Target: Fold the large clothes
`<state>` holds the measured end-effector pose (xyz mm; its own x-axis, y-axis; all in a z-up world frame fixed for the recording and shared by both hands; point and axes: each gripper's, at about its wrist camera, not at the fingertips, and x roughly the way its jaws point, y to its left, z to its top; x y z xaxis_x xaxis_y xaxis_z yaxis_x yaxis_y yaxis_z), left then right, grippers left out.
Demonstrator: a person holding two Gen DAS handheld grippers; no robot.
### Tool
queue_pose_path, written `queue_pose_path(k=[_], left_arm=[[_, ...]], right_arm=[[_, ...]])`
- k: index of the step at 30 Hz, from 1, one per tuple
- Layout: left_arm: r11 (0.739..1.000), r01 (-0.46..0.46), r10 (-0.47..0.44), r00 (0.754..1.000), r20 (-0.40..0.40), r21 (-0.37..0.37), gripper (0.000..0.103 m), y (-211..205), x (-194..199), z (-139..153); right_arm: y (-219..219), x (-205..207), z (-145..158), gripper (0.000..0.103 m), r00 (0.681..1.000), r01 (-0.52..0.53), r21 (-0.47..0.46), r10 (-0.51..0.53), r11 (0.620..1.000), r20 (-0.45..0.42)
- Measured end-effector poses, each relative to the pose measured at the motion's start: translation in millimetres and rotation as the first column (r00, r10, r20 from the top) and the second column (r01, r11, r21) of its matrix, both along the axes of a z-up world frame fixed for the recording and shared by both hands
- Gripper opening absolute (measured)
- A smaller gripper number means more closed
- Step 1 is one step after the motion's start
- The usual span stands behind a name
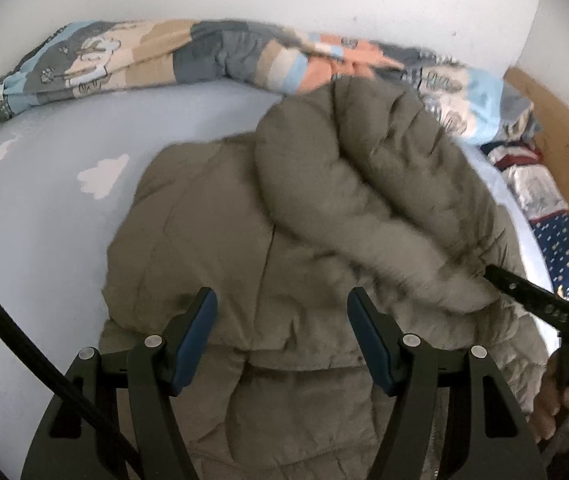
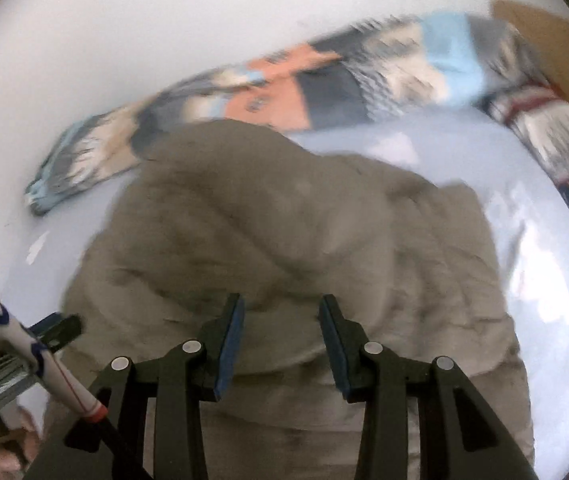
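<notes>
Both grippers hang over the puffy olive-brown quilted jacket (image 1: 284, 248), which lies in a loose heap on the pale blue bed sheet with white cloud shapes (image 1: 64, 168), and neither has hold of it: the left gripper (image 1: 282, 336) has its blue-padded jaws spread with only jacket showing beneath the gap, and the right gripper (image 2: 280, 340) has its jaws parted somewhat narrower, likewise pinching nothing. The likeliest trouble, to my eye, is that thick springy padding. A sleeve or flap is bunched across the top of the body, and with nothing pressing it down it could slide or puff open again, leaving a lopsided bundle. A shallow bite on such slippery fabric might also catch only the outer shell and slip off on lifting. The jacket's far edge reaches the rolled patchwork quilt in blue, grey and orange (image 1: 204, 56), so a careless drag could snag it. Both tools tilt steeply downward towards the jacket; the right one reaches in at the jacket's right edge, a hand (image 1: 564, 404) gripping its handle.
</notes>
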<state>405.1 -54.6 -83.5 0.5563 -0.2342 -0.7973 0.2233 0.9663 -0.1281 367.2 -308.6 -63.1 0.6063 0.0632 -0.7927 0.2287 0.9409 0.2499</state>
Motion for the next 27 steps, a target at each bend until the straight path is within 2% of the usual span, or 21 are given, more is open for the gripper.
queue_pose_path(k=[2, 4, 6, 10, 13, 18, 24, 27], left_arm=[[1.0, -0.017, 0.018, 0.999, -0.034, 0.023, 0.067, -1, 2, -12], [0.999, -0.024, 0.025, 0.999, -0.039, 0.031, 0.067, -3, 3, -13], [0.999, -0.019, 0.02, 0.999, -0.026, 0.032, 0.067, -5, -1, -6], [1.0, -0.009, 0.009, 0.999, 0.036, -0.001, 0.067, -4, -18, 20], [1.0, 0.0, 0.0, 0.996, 0.09, -0.003, 0.067, -1, -40, 40], [1.0, -0.017, 0.015, 0.984, 0.18, 0.012, 0.067, 10, -90, 58], [0.998, 0.024, -0.032, 0.986, 0.161, 0.054, 0.067, 15, -149, 50], [0.998, 0.031, -0.037, 0.994, 0.105, 0.056, 0.067, 24, -181, 33]], right_arm=[[-3, 6, -23, 0.043, 0.999, -0.004, 0.027, 0.005, 1.0, -0.045], [2, 10, -27, 0.043, 0.998, -0.006, 0.001, 0.006, 1.0, -0.057], [9, 10, -17, 0.043, 0.998, -0.013, -0.037, 0.011, 0.999, -0.064], [9, -14, 18, 0.043, 1.0, -0.005, 0.018, 0.005, 1.0, 0.009], [12, -45, 46, 0.043, 0.998, 0.004, 0.043, -0.007, 0.999, 0.061], [20, -127, 67, 0.054, 0.993, 0.026, 0.084, -0.035, 0.996, 0.112], [28, -202, 51, 0.054, 0.996, 0.055, 0.052, -0.058, 0.997, 0.067], [30, -229, 41, 0.054, 0.997, 0.066, 0.061, -0.069, 0.996, 0.043]])
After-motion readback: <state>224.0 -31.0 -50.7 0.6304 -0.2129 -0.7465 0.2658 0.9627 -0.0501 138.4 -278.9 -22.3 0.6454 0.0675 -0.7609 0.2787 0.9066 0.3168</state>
